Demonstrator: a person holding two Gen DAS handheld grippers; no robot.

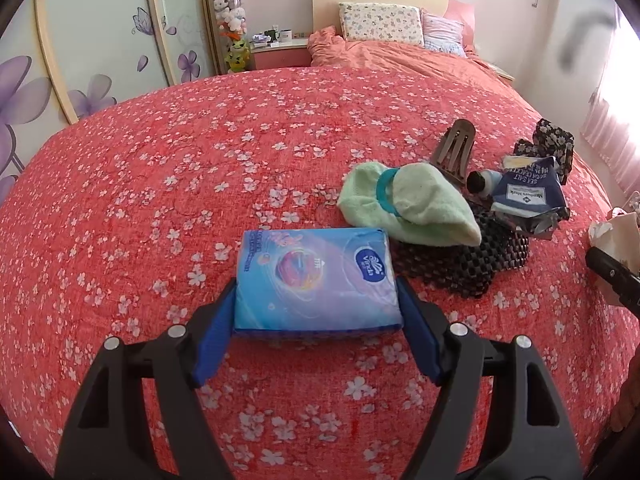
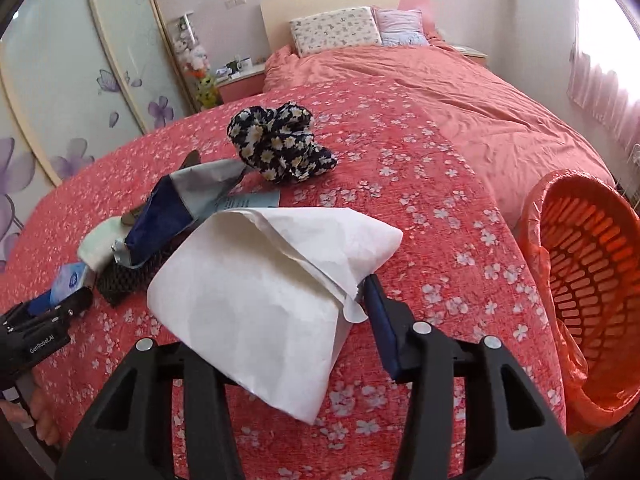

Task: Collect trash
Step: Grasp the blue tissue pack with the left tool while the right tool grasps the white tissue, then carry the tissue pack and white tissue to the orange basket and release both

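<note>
Currently you work over a red floral bedspread [image 1: 160, 200] in a bedroom with flower-printed wardrobe doors [image 1: 92, 52]. At its right edge an orange basket [image 2: 592, 240], lined with an orange bag, lies tilted; its visible interior holds nothing. Your left gripper [image 1: 318, 308] clamps the blue tissue pack [image 1: 316, 280]. Your right gripper [image 2: 280, 304] carries the white paper [image 2: 256, 280] between its jaws; whether the pads press it, you cannot tell.

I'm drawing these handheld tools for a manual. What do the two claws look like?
Both match: the left claw and right claw each have two black plastic fingers with cut-out slots, silver round bolt heads at the joints and flat blue pads on the inner faces. White "GenRobot.AI" lettering marks the left claw's black body. No cables or sleeves show.
</note>
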